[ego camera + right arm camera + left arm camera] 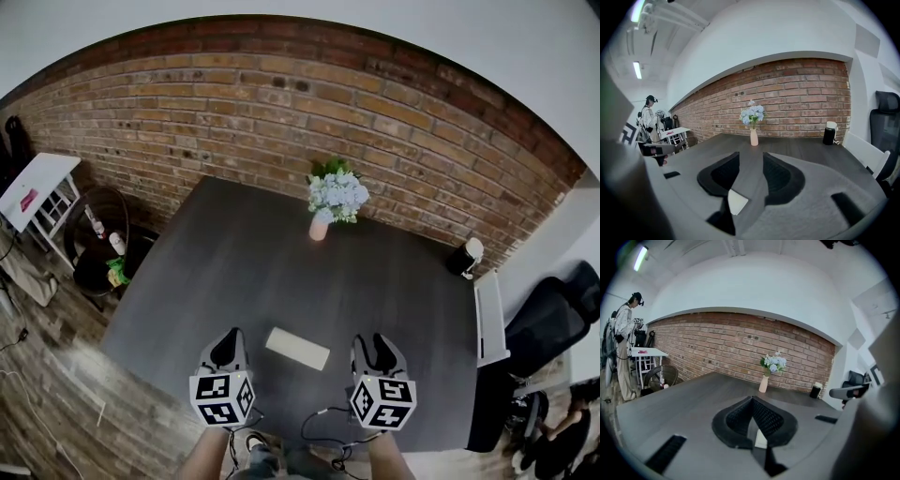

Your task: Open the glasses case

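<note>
Lying flat on the counter (234, 253) between the two grippers, the glasses case (297, 348) may skid away rather than open, I judge, if the wide-open right gripper (750, 155) pries before the empty, closed left gripper (751, 399) steadies it.

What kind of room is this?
Probably an office or studio workspace: exposed red brick wall, large dark grey table carrying a pink vase of pale blue flowers, black swivel office chair.
</note>
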{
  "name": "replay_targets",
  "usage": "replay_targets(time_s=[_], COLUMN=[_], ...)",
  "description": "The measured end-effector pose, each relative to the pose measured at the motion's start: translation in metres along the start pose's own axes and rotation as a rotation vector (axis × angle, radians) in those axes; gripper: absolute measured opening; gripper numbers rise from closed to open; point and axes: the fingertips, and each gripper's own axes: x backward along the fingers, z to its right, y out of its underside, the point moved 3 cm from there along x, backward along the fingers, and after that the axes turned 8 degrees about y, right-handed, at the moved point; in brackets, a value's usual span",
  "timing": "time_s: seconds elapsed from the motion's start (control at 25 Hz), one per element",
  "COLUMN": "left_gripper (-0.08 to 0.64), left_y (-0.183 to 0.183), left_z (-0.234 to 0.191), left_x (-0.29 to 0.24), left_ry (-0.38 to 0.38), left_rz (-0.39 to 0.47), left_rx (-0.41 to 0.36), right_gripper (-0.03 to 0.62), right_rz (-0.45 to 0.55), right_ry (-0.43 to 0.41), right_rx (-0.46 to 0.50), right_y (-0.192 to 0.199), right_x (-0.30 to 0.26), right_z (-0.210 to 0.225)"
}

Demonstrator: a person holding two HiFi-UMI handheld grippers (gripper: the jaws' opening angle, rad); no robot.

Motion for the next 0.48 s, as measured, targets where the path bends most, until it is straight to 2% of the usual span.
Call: replay_targets(time_s=[0.48], left_gripper=[-0.002], left_y=[0.090], left_z=[-0.014], left_x=[-0.021], left_ry=[-0.005], left_rz=[-0.200], left_rx=[0.031], right_gripper=[0.161], right_rz=[-0.186], right_ry=[-0.008], right_rx=[0.001], right_y=[0.085], right_x=[-0.024], right_z=[-0.001])
